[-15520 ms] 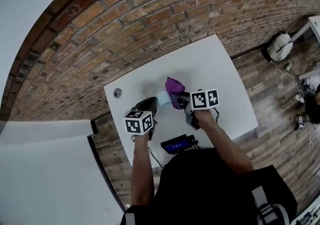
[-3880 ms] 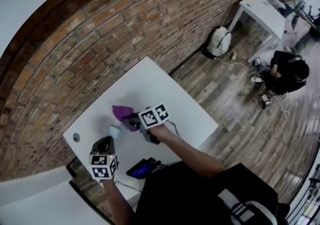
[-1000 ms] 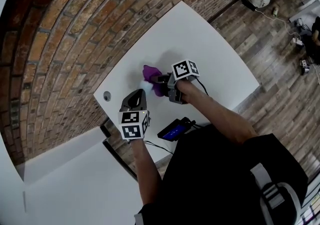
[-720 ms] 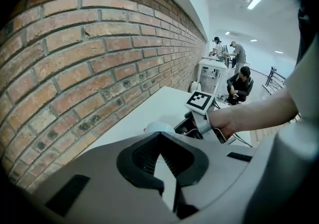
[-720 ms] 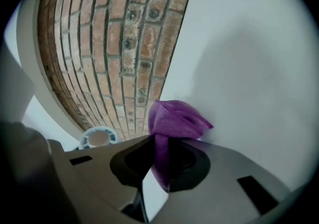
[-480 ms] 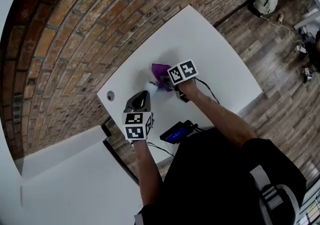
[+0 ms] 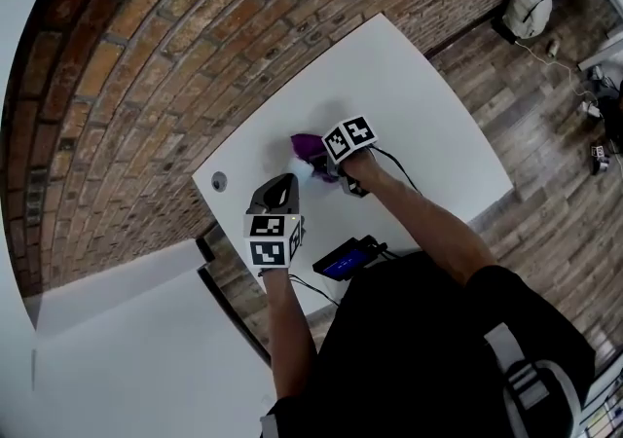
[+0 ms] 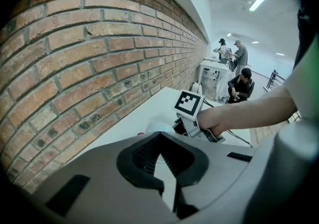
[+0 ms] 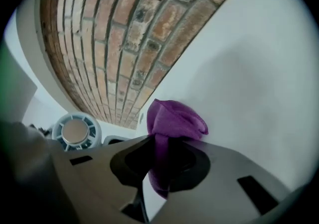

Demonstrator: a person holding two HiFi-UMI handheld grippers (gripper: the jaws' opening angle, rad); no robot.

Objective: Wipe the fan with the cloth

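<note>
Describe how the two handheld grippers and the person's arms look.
Both the left gripper and right gripper have grey moulded shells with black-lined jaw openings. Each carries a white cube printed with black square markers: the left cube, the right cube. A thin black cable trails from the right one. The person wears a black short-sleeved top; forearms are uncovered.

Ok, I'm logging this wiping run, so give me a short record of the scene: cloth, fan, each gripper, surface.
cloth: crumpled purple fabric cloth, bunched above the jaws of the right gripper
right gripper: jaws shut on the cloth
left gripper: jaws shut, empty
fan: small round white plastic fan, on the table, apart from the cloth
surface: white table against a brick wall
</note>
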